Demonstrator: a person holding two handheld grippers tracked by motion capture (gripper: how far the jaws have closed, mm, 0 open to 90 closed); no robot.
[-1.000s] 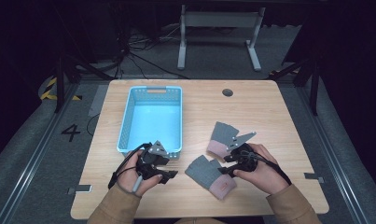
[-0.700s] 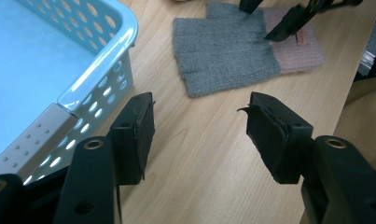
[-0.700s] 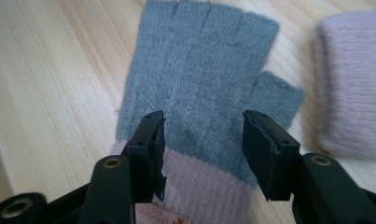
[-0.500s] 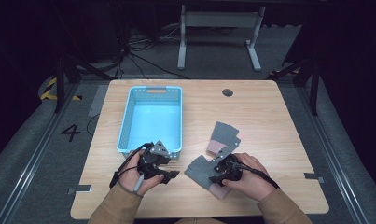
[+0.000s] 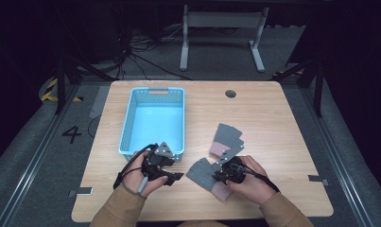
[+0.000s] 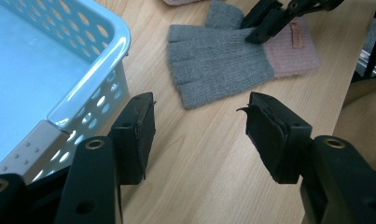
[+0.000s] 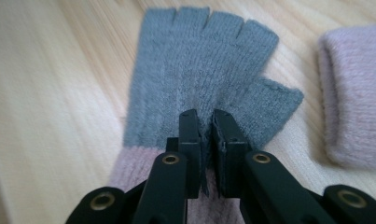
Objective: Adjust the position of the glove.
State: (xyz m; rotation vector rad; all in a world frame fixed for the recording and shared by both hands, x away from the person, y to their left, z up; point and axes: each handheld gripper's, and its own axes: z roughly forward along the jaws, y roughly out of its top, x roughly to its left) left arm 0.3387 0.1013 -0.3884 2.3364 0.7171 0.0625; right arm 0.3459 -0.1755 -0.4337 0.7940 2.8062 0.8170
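In the high view, the near glove [image 5: 203, 173] lies on the table [image 5: 282, 127], a second glove [image 5: 227, 140] just beyond, the blue basket [image 5: 153, 120] to the left. In the left gripper view, the left tongs [image 6: 199, 133] stand spread beside the basket. In the right gripper view, the right tongs [image 7: 207, 140] pinch a fold of the near glove.

Grey glove [image 7: 199, 79] (pink cuff), light-blue basket [image 5: 131, 118], black jaws.
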